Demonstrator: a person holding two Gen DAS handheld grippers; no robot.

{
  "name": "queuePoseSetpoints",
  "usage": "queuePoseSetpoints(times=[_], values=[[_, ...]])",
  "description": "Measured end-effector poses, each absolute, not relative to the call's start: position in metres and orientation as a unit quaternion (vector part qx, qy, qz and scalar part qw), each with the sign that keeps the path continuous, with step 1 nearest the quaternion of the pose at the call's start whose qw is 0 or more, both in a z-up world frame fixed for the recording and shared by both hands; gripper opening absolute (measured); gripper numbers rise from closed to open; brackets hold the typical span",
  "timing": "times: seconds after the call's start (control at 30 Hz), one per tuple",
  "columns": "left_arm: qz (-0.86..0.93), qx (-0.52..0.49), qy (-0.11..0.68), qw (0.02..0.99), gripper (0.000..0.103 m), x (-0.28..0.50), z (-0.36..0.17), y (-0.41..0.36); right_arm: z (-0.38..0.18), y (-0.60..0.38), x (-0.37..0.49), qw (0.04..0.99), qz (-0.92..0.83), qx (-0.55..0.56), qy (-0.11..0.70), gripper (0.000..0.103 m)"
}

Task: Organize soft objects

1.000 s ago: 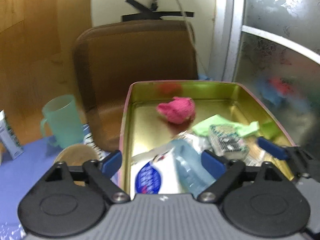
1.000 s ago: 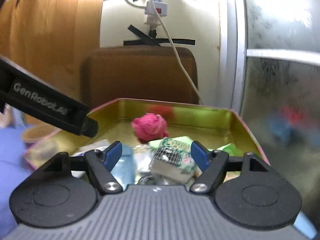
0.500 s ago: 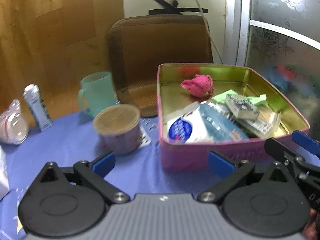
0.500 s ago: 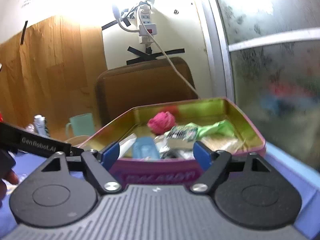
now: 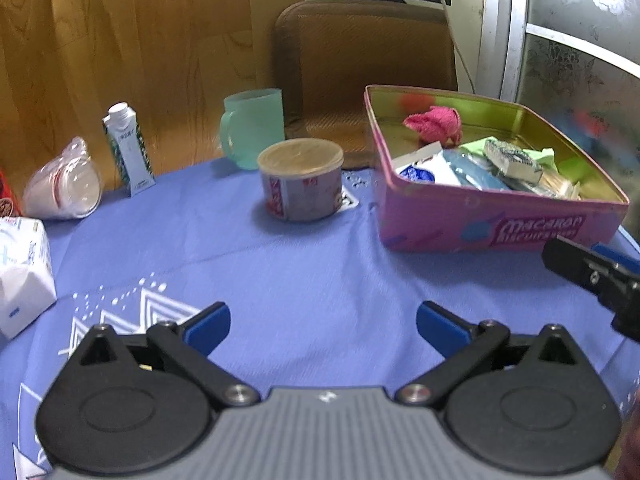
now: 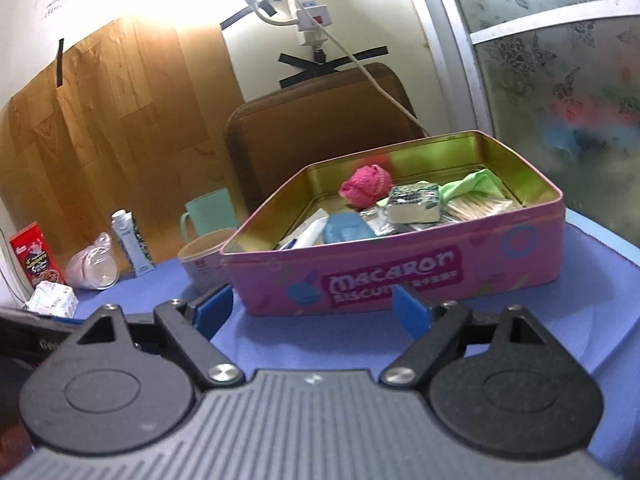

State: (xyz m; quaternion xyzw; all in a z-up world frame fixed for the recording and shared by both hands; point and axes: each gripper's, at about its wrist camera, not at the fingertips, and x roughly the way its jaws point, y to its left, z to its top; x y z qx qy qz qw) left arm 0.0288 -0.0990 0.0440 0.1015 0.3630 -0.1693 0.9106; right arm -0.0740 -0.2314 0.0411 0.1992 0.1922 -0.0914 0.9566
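Observation:
A pink macaron tin (image 5: pixel 500 228) (image 6: pixel 400 276) stands open on the blue tablecloth at the right. Inside lie a pink cloth ball (image 5: pixel 434 124) (image 6: pixel 366 186), a green cloth (image 5: pixel 548 158) (image 6: pixel 476 182), a wrapped sponge-like pack (image 5: pixel 512 158) (image 6: pixel 414 202) and white and blue packets (image 5: pixel 436 168). My left gripper (image 5: pixel 322 326) is open and empty over bare cloth, well in front of the tin. My right gripper (image 6: pixel 312 310) is open and empty just in front of the tin's label; it also shows at the right edge of the left wrist view (image 5: pixel 592 272).
A lidded tub (image 5: pixel 300 184), a teal mug (image 5: pixel 252 132), a small carton (image 5: pixel 128 148), a plastic bag of cups (image 5: pixel 64 184) and a white tissue pack (image 5: pixel 22 272) stand on the table (image 5: pixel 280 272). A brown chair back (image 5: pixel 364 72) is behind. A red box (image 6: pixel 36 260) stands far left.
Both grippers have pulled back from over the tin to in front of it. The tin's contents stayed in place. Both stay open and empty.

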Motion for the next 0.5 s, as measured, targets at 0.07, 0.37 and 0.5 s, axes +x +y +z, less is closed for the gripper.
queuePoseSetpoints(times=[0.07, 0.37, 0.5], values=[[-0.166, 0.107, 0.364, 0.911, 0.103, 0.025, 0.041, -0.096, 0.042, -0.227, -0.075, 0.957, -0.088, 0.200, 0.193, 0.091], [-0.145, 0.124, 0.380, 0.905, 0.103, 0.016, 0.025, -0.090, 0.043, -0.211, -0.077, 0.956, -0.081, 0.203, 0.198, 0.092], [-0.135, 0.142, 0.378, 0.905, 0.103, 0.012, 0.019, -0.091, 0.041, -0.209, -0.077, 0.955, -0.081, 0.202, 0.201, 0.093]])
